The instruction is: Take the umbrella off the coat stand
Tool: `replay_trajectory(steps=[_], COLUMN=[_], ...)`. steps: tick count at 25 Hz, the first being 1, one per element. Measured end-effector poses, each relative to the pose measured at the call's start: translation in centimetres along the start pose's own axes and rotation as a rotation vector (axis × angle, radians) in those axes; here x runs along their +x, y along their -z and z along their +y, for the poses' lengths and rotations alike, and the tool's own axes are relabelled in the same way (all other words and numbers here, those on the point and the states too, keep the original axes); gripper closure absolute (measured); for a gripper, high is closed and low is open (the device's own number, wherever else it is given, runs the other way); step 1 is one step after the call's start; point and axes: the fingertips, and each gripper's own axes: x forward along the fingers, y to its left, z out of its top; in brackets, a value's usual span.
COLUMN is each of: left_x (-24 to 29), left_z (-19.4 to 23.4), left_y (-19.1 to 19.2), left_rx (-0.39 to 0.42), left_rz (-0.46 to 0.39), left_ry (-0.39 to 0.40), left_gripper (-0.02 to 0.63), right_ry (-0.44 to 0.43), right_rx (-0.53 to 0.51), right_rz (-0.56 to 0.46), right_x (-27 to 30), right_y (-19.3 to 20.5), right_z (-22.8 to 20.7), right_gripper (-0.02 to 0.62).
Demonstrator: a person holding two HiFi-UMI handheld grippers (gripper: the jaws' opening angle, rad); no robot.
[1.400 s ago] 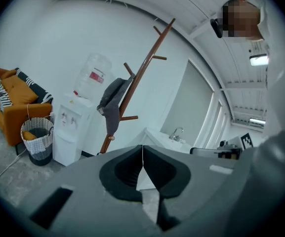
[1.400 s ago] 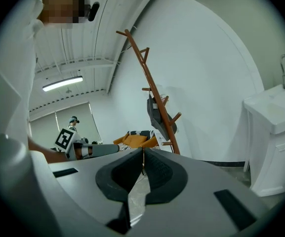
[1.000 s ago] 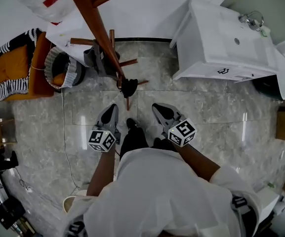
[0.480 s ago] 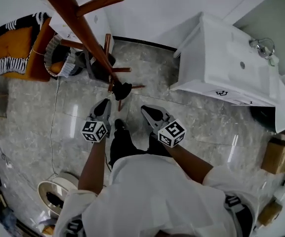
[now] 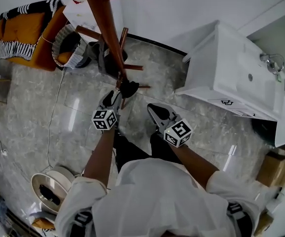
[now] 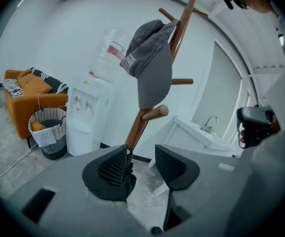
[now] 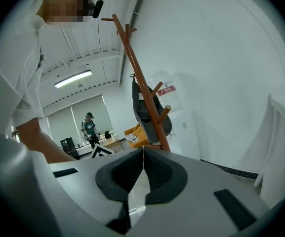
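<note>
Sitting low on the brown coat stand [image 5: 104, 23], near its feet, the little black umbrella [image 5: 129, 87] is just past the tip of the left gripper [image 5: 113, 98]; that gripper's jaws are opening with nothing between them, and the umbrella peeks out by the left jaw, not in the gap. The right gripper [image 5: 152, 107] is farther off, jaws pressed together and empty; the umbrella seems to hang straight down along the pole.

White top, dark trousers, two grey grippers
Loose white top [image 5: 157, 196] over dark trousers [image 5: 126, 149]. The left gripper [image 5: 115, 96], opening and pressing on nothing, and the right gripper [image 5: 152, 107] have grey shells, black ribbed fingers [image 6: 113, 166] and a white cube [image 5: 105, 119] with black square markers.
</note>
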Motion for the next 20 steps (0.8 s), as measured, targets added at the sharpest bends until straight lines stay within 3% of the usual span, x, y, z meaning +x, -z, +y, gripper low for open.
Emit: replay_trajectory(steps=[5, 9, 15, 20], left_x=[4.1, 7.3, 9.3, 9.5], left_z=[2.7, 3.7, 4.6, 4.9], left_y=[2.1, 3.7, 5.3, 4.3], left_rx=[0.002, 0.034, 0.045, 0.085], left_rz=[0.054, 0.082, 0.088, 0.046], left_ry=[-0.017, -0.009, -0.029, -0.042], left_gripper=[0.410, 0.391, 0.377, 0.379], right_ry=[0.072, 0.061, 0.058, 0.072], right_rx=[0.067, 0.057, 0.069, 0.062], right_rz=[-0.018, 0.042, 0.069, 0.049], right_x=[-0.6, -0.8, -0.7, -0.4], right_y=[1.2, 4.3, 6.4, 6.0], right_z=[-0.8, -1.4, -2.9, -3.9], right_gripper=[0.580, 0.580, 0.580, 0.580])
